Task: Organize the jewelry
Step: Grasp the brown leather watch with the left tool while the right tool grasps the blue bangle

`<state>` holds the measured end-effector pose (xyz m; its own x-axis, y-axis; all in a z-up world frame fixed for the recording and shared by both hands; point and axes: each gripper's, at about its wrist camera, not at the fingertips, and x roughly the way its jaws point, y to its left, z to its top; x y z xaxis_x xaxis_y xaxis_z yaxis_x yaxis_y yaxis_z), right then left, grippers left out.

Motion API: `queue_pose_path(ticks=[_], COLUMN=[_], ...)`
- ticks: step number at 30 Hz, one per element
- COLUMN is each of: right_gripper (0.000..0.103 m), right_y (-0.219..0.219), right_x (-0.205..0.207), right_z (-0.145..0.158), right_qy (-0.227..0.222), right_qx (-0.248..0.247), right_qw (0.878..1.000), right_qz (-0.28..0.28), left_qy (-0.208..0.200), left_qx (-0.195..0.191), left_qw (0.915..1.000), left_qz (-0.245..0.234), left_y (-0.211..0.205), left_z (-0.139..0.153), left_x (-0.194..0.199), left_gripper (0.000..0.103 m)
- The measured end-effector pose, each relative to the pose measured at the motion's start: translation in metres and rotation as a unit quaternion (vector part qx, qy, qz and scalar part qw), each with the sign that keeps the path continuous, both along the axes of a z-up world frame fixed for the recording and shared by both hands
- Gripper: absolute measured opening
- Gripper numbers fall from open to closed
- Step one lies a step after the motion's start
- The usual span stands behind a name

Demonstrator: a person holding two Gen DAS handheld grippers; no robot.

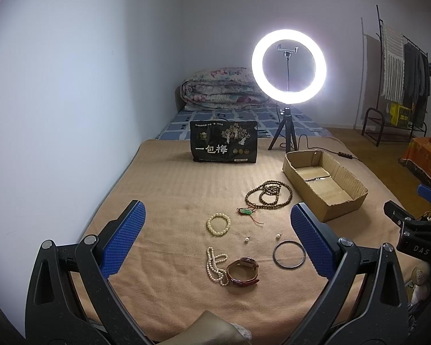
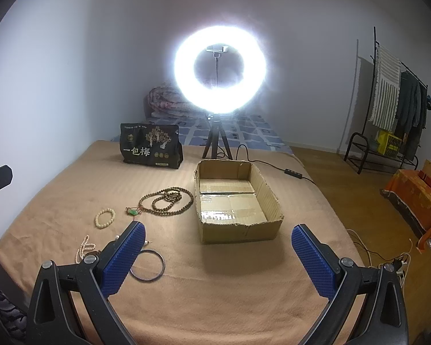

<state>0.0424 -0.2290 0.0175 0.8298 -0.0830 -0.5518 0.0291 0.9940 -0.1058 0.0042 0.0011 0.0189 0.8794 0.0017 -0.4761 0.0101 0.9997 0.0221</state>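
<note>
Left wrist view, item one: we hold the left gripper [image 1: 217, 238] with its blue pads spread wide and nothing between them, poised above the tan blanket [image 1: 163, 201]. Between the fingers we list a brown leather watch [image 1: 242, 271] touching a pearl necklace [image 1: 215, 266], a dark bangle [image 1: 289, 254], two loose pearl earrings [image 1: 247, 240], and a cream bead bracelet [image 1: 218, 224]. Farther out lie a green pendant on red cord [image 1: 246, 212] and a long coil of brown wooden beads [image 1: 268, 195], just beside the open cardboard box [image 1: 344, 204]. Right wrist view, item two: we hold the right gripper [image 2: 217, 256] likewise wide apart and unladen, facing the box, its left pad covering part of the bangle. Behind everything stand a black snack bag [image 2: 151, 150] and a lit ring light [image 2: 219, 70] on its tripod.
</note>
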Motion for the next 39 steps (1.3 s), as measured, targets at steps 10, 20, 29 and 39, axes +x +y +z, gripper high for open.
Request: queue_pose_path(ticks=[10, 20, 29, 39], right_gripper=[0.103, 0.103, 0.103, 0.1], right_y=[0.0, 0.01, 0.023, 0.056], right_x=[0.004, 0.029, 0.065, 0.085], right_z=[-0.005, -0.036, -0.088, -0.133], right_qy=[0.021, 0.095, 0.176, 0.217], right_qx=[0.001, 0.018, 0.015, -0.014], right_qw=[1.0, 0.994, 0.98, 0.96], right_qz=[-0.001, 0.042, 0.097, 0.18], left_qy=[0.037, 0.12, 0.236, 0.334], left_qx=[0.005, 0.006, 0.015, -0.019], left_qw=[0.9993, 0.9927, 0.9671, 0.9347], left_qz=[0.0, -0.017, -0.093, -0.122], left_y=[0.015, 0.036, 0.026, 0.02], left_z=[-0.015, -0.037, -0.094, -0.153], left_x=[0.011, 0.045, 0.082, 0.114], left_gripper=[0.103, 0.103, 0.073, 0.035])
